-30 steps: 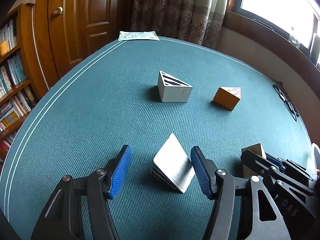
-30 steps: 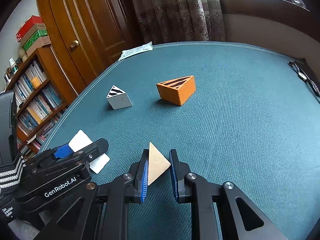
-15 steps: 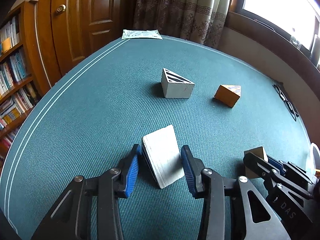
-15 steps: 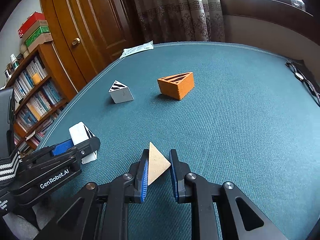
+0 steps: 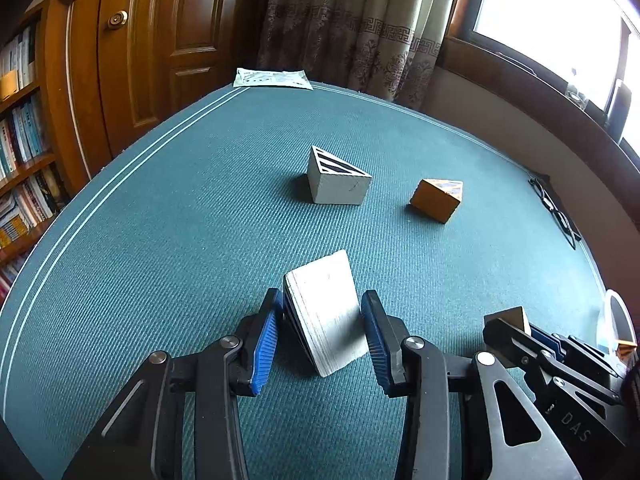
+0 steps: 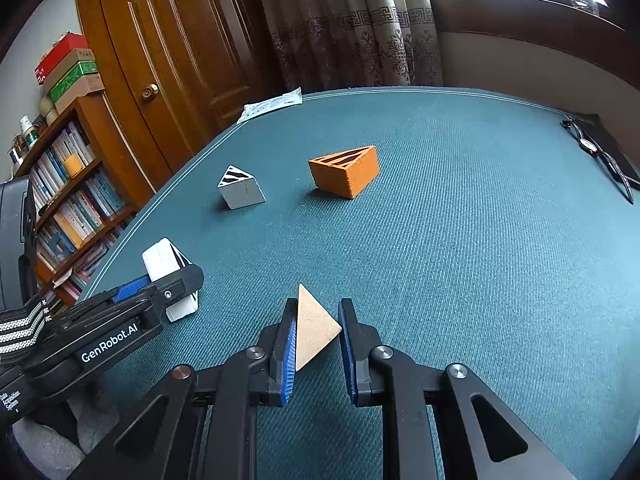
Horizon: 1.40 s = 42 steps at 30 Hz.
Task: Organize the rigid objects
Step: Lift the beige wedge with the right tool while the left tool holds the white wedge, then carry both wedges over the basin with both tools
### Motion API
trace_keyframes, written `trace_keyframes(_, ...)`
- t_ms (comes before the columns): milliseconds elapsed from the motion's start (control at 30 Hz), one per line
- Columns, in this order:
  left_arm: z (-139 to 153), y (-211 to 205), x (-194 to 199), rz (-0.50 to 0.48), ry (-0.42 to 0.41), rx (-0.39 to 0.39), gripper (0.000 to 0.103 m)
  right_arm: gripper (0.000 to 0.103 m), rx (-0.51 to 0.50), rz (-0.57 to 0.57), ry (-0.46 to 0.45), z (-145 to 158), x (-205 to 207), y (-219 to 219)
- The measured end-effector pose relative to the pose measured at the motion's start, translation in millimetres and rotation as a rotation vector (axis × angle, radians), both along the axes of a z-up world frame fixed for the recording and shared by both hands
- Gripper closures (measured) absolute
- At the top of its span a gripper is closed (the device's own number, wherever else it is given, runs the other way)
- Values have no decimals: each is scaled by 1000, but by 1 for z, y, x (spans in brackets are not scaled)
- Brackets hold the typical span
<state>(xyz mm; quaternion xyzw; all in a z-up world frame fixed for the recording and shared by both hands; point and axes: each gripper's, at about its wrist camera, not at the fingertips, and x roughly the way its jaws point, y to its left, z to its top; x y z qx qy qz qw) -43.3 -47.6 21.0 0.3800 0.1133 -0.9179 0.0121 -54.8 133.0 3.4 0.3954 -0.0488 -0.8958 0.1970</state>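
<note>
Left claw (image 5: 320, 340): pinching white wedge (image 5: 326, 312), near the surface's (image 6: 460, 240) left edge; underside hidden. White striped prism (image 6: 241, 188), orange prism (image 6: 345, 171): mid-surface, apart. Right claw (image 6: 318, 338): pressed onto tan triangle (image 6: 314, 326), lower part hidden. Glasses (image 6: 600, 156): right edge, partly cut off.

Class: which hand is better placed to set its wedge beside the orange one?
Right. The right tool grips the tan wedge, with the orange wedge nearly straight ahead; for the left tool, on the white wedge, it lies off to the side.

Teal table (image 5: 160, 260), white wedge (image 5: 338, 182), orange wedge (image 5: 436, 200)
</note>
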Motion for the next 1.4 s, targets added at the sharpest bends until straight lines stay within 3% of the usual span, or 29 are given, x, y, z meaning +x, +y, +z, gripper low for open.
trace_keyframes(733,19,54,24,-140,15,10,61,83,-57,-117,27,15,55,60)
trace_keyframes(1400,45,139,36,-335,49,-21,61,83,-32,-426,96,34,98,182)
